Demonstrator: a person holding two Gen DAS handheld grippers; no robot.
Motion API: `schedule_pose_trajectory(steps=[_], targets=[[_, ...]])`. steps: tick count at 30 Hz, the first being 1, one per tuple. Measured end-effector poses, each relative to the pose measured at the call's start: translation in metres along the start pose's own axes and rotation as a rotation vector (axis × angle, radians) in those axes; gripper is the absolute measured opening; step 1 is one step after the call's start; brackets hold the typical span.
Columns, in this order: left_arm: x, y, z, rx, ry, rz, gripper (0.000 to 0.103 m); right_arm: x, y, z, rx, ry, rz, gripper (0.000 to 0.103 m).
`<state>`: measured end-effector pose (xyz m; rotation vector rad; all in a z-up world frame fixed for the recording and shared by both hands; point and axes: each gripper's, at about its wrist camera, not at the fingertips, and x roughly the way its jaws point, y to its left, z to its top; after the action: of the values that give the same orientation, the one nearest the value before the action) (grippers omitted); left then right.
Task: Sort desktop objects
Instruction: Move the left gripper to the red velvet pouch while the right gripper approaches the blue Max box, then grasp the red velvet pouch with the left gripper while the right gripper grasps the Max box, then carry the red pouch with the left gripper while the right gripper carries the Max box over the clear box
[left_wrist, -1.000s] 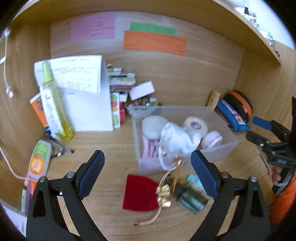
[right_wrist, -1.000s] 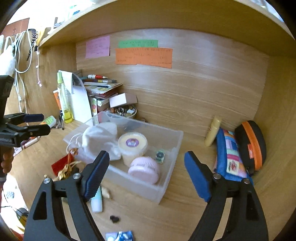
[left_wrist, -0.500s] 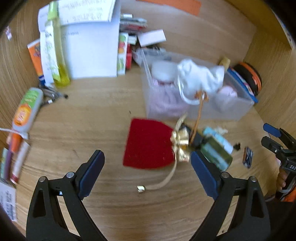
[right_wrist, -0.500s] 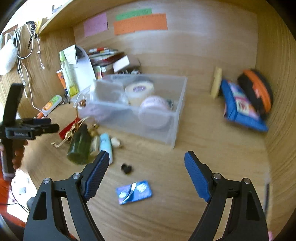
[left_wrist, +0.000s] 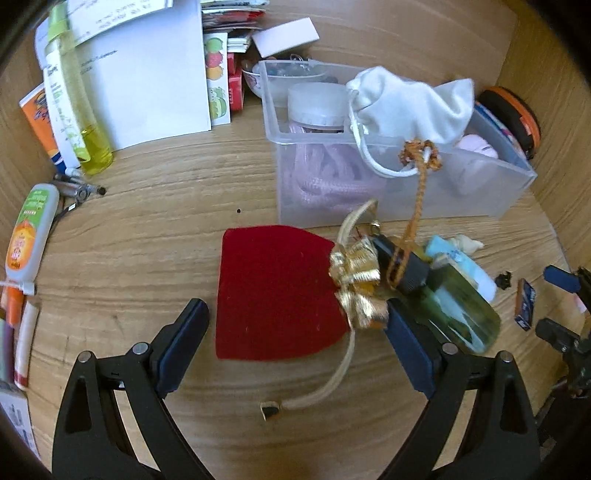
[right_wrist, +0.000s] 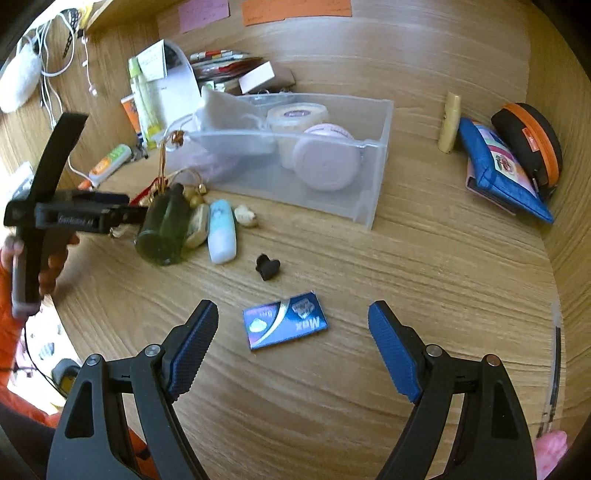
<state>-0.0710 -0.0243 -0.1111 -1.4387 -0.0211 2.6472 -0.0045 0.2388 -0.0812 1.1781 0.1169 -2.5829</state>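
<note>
Clearly we read "Max" on the blue packet (right_wrist: 284, 320); both our left gripper (left_wrist: 295, 343) and right gripper (right_wrist: 293, 341) gape empty by the red velvet pouch (left_wrist: 275, 295)

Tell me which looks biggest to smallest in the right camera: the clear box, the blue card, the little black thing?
1. Clear box, biggest by far.
2. Blue card, though it lies nearer the camera, which flatters it.
3. Black thing, smallest.

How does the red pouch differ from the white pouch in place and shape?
The red pouch lies flat on the desk; the white pouch sits bunched up in the clear box. The red one has a gold cord, the white one a white cord. Both are drawstring cloth pouches.
</note>
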Motion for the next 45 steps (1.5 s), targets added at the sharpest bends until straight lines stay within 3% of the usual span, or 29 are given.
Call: schedule_pose_trajectory(steps=[8, 11, 15, 18, 22, 24, 26, 29, 37, 45], targets=[[0.007, -0.001, 0.003, 0.013, -0.031, 0.067, 0.094, 0.005, 0.005, -0.005, -0.042, 0.006, -0.034, 0.081], [0.006, 0.002, 0.002, -0.010, -0.052, 0.090, 0.081, 0.010, 0.007, -0.004, -0.050, 0.025, -0.021, 0.081], [0.005, 0.005, 0.000, -0.007, -0.065, 0.092, 0.075, 0.016, 0.007, -0.003, -0.051, 0.041, -0.018, 0.077], [0.005, 0.008, 0.001, -0.005, -0.074, 0.090, 0.068, 0.019, 0.008, -0.004, -0.066, 0.045, -0.028, 0.068], [0.006, 0.016, 0.002, -0.026, -0.091, 0.084, 0.056, 0.018, 0.011, -0.004, -0.083, 0.038, -0.011, 0.047], [0.005, 0.022, 0.003, -0.043, -0.098, 0.077, 0.047, 0.017, 0.012, -0.004, -0.082, 0.036, -0.012, 0.047], [0.001, 0.030, 0.001, -0.062, -0.108, 0.062, 0.031, 0.017, 0.012, -0.004, -0.077, 0.031, -0.011, 0.047], [-0.001, 0.039, 0.000, -0.098, -0.118, 0.033, 0.024, 0.016, 0.010, -0.004, -0.059, 0.027, 0.004, 0.047], [-0.011, 0.044, -0.009, -0.143, -0.151, 0.004, 0.018, 0.005, -0.002, 0.004, 0.003, -0.013, 0.020, 0.047], [-0.045, 0.037, -0.012, -0.162, -0.254, -0.005, 0.017, -0.012, -0.011, 0.022, 0.039, -0.079, 0.021, 0.047]])
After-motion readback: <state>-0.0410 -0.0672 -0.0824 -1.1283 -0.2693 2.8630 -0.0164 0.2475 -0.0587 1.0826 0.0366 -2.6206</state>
